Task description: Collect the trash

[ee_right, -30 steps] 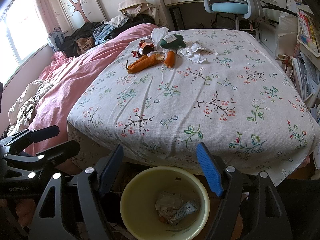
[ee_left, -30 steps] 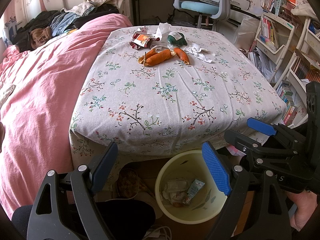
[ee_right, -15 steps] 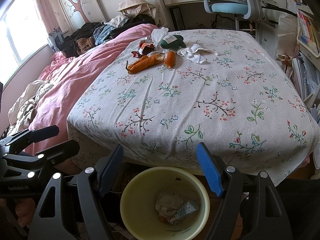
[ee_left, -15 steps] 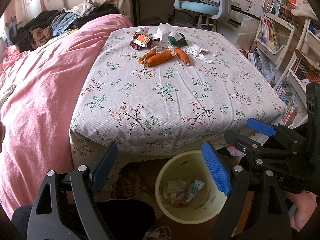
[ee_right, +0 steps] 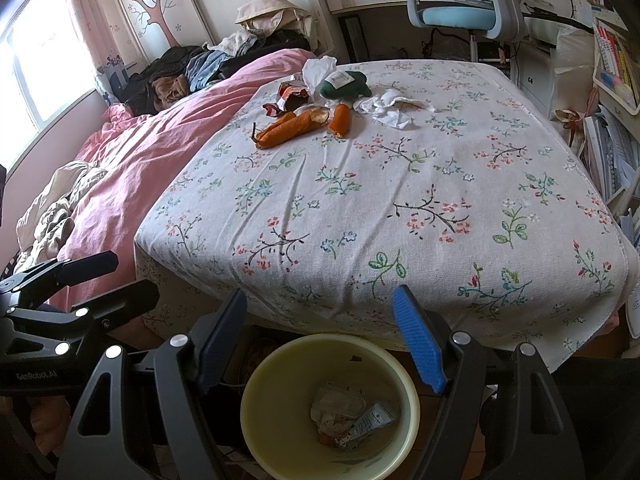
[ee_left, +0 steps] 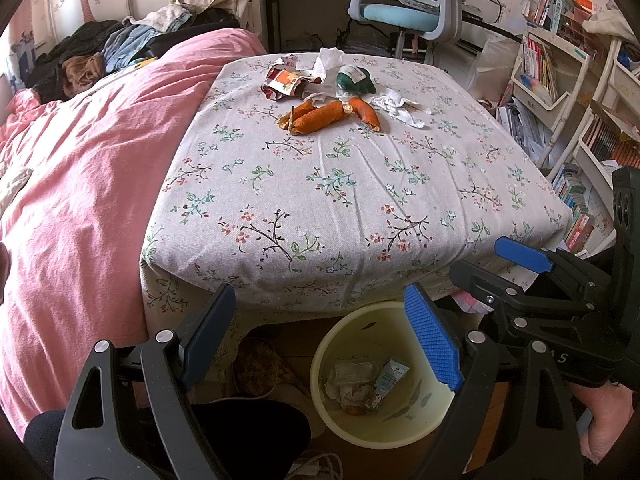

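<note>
Trash lies in a heap at the far end of the floral cloth: orange peels, a torn red wrapper, a dark green packet and crumpled white tissues. A pale yellow bin stands on the floor below the cloth's near edge, with wrappers inside. My left gripper hangs open above the bin, nothing between its fingers. My right gripper is open and empty too, close beside it.
A pink duvet covers the bed to the left. Clothes pile at the headboard. A blue desk chair stands behind the far edge. Shelves of books crowd the right side. A hand holds the right gripper's body.
</note>
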`<state>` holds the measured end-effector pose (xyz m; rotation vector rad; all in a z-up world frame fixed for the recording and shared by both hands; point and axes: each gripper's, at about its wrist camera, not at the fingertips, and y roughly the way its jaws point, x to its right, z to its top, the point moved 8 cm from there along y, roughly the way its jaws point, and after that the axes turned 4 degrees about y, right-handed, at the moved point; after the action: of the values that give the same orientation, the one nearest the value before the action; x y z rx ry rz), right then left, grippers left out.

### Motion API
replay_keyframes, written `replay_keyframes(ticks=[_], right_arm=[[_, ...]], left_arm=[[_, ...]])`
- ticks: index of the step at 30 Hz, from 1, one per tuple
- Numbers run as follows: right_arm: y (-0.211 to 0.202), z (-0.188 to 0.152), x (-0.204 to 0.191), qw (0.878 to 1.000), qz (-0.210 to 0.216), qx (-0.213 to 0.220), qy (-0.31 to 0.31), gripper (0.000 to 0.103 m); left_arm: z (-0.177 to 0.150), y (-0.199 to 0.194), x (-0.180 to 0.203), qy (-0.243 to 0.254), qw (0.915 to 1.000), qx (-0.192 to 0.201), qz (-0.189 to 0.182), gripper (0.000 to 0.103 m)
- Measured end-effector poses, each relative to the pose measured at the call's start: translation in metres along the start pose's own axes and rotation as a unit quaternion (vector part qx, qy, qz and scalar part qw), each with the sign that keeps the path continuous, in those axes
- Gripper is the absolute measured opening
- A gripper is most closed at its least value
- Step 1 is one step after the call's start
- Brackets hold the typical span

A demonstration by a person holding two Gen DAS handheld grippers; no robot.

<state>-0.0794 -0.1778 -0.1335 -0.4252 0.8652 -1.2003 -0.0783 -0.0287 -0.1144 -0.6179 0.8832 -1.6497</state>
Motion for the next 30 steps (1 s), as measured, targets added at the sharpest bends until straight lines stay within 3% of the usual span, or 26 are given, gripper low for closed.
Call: replay_keyframes(ticks=[3,7,11,18,23,25,30], right_arm=[[-0.003,0.004,0.0,1.0,0.005,0.006,0.006,0.073],[-0.011,0.018,0.0,1.0,0.015,0.02,0.012,0.073],[-0.007,0.037,-0.001,1.0,0.021,0.015,0.008,0.073],[0.014,0.082,-0.001,0.999,0.011,0.001,-0.033,0.073],[0.045,0.112,-0.003,0.998,0.021,-0.013,-0.055,0.073],[0.057,0.12,-0.005,0.998,0.026,-0.018,-0.056,0.064],[0.085,0.133,-0.004,0.998,0.04,-0.034,-0.041,0.06]], left_arm=[[0.007,-0.01,-0.013,-0.021,0.9996,0.019,0.001,0.083],[0.028,-0.029,-0.049,-0.083,0.9943,0.066,0.009,0.083],[0.049,-0.02,-0.079,-0.127,0.9894,0.069,0.016,0.083],[0.103,0.02,-0.101,-0.131,0.9896,0.053,0.026,0.083],[0.144,0.054,-0.101,-0.099,0.9929,0.049,0.044,0.083],[0.161,0.07,-0.103,-0.094,0.9932,0.048,0.049,0.083],[0.185,0.11,-0.106,-0.077,0.9952,0.027,0.054,0.083]])
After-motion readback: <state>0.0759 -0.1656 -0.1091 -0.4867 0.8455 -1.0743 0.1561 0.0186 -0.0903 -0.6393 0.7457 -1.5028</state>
